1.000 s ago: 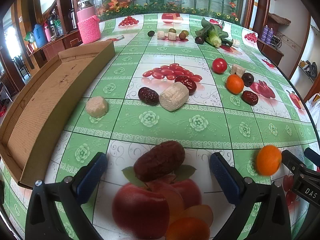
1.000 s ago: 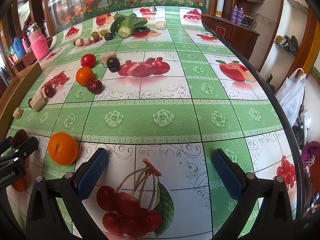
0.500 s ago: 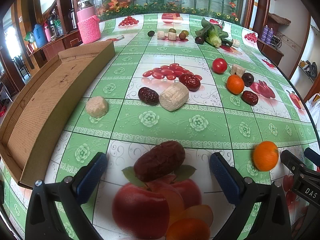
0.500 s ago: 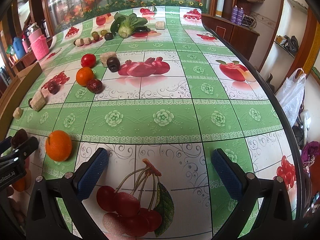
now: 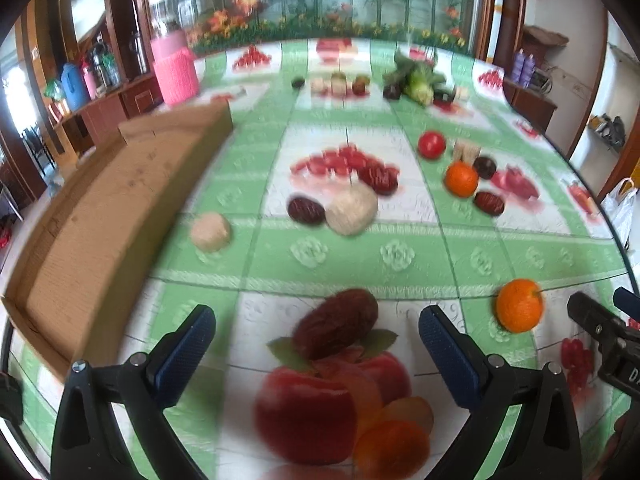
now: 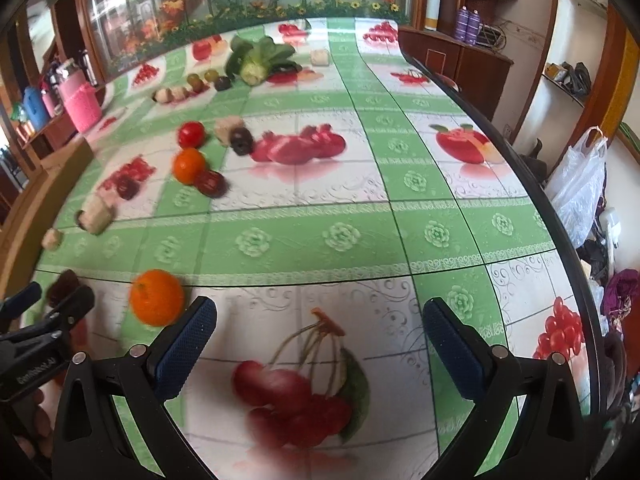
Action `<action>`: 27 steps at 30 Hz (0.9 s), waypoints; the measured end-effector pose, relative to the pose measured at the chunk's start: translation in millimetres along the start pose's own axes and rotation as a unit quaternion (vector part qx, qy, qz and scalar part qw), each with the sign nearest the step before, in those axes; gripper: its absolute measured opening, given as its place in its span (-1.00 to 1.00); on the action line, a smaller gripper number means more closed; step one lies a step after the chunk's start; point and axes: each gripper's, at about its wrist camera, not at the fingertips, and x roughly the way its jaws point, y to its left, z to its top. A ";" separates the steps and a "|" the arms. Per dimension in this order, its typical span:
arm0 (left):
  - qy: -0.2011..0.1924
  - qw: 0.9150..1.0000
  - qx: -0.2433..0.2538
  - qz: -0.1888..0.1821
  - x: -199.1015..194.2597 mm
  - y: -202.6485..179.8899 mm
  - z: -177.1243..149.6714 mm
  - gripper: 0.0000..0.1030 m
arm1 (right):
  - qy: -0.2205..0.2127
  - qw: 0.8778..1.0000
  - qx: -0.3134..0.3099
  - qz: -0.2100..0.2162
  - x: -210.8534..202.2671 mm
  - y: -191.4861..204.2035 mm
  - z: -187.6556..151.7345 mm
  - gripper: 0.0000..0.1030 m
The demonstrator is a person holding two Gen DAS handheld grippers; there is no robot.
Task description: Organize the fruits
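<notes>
Left wrist view: left gripper (image 5: 316,334) with both blue-padded jaws spread wide, holding nothing; between the jaws and slightly beyond the pads lies a large red date (image 5: 335,329) on the bench (image 5: 400,256), its long axis tilted, the upper end toward the right and away from the camera, the lower end toward the left and near; the date rests partly over a printed apple on the patterned cloth. To the right of the right-hand jaw, well clear of it, sits an orange (image 5: 519,305), rounded, with no readable long axis; just beyond it the black tip of the right gripper enters from the frame edge. Farther up the bench: a pale lump (image 5: 210,231) near a shallow cardboard box (image 5: 100,216) along the left side; a dark date (image 5: 306,211) touching a pale rounded block (image 5: 352,208); a second orange (image 5: 461,178) with a tomato (image 5: 431,144) and dark fruits beside it; a leafy green vegetable (image 5: 416,80) at the far end. Motion blur softens much of this view.

Right wrist view: right gripper (image 6: 320,338) likewise open wide and empty, above a printed cherry cluster; the near orange (image 6: 157,297) lies just outside the left-hand jaw, close to its pad, though contact cannot be judged; the left gripper's black tip shows at the left edge, with the date dim behind it.
</notes>
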 end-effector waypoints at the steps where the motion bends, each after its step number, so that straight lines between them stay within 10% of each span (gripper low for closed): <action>1: -0.008 1.000 0.001 -0.002 -6.4 2.7 1.6 1.00 | -0.001 1.000 -0.005 0.001 -5.7 4.3 0.6 1.00; 27: -0.072 0.997 -0.015 -0.014 -63.8 53.7 10.2 1.00 | -0.073 0.997 -0.038 -0.007 -81.3 57.2 -4.4 1.00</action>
